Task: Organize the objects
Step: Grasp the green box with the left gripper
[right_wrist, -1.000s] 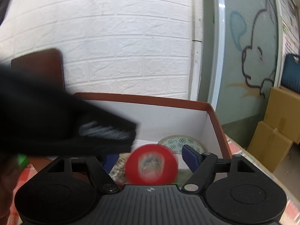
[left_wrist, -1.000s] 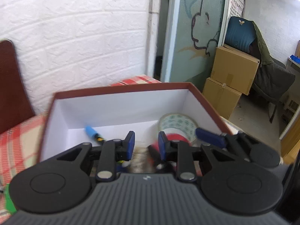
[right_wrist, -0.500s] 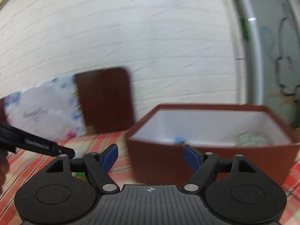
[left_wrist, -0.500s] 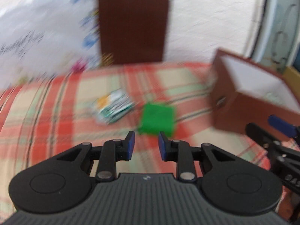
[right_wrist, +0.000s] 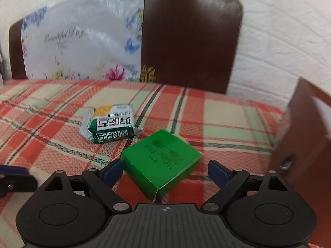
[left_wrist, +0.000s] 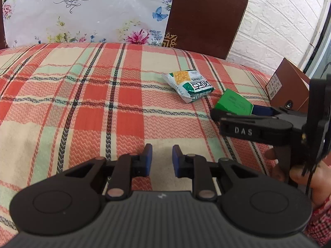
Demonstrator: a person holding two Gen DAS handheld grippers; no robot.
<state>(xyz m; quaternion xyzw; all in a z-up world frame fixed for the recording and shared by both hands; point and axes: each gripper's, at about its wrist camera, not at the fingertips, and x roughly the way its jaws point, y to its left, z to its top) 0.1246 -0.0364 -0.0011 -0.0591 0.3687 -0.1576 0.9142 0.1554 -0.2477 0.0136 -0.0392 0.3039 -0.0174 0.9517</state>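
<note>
While both claws hang over the desk, I list what lies before me, largest first.

Desk [left_wrist: 82, 95]: covered in a red, cream and green plaid woven cloth; a dark brown chair back [right_wrist: 190, 37] and a white floral plastic bag [left_wrist: 82, 12] stand behind it.

Brown cardboard box [right_wrist: 304, 144]: at the right edge of the cloth, white inside; I judge it the place where things are to go.

Right claw [right_wrist: 163, 171]: spread wide and empty, blue pads on either side of the green box without touching it, as far as the blurred right view tells.

Left claw [left_wrist: 162, 161]: narrow gap, nothing between the pads, over bare cloth well apart from both items.

Flat green cardboard box [right_wrist: 161, 161]: lying on the cloth, turned corner-on to my right claw, just beside the packet.

Small green-and-white foil snack packet [right_wrist: 111, 126]: lying flat, beyond the green box.

Step in hand, by my judgement: grasping the green box. To do it well I would turn the right wrist so the pads meet two flat opposite sides rather than corners, lower until they straddle its thickness, then close gently, since thin card crushes.
</note>
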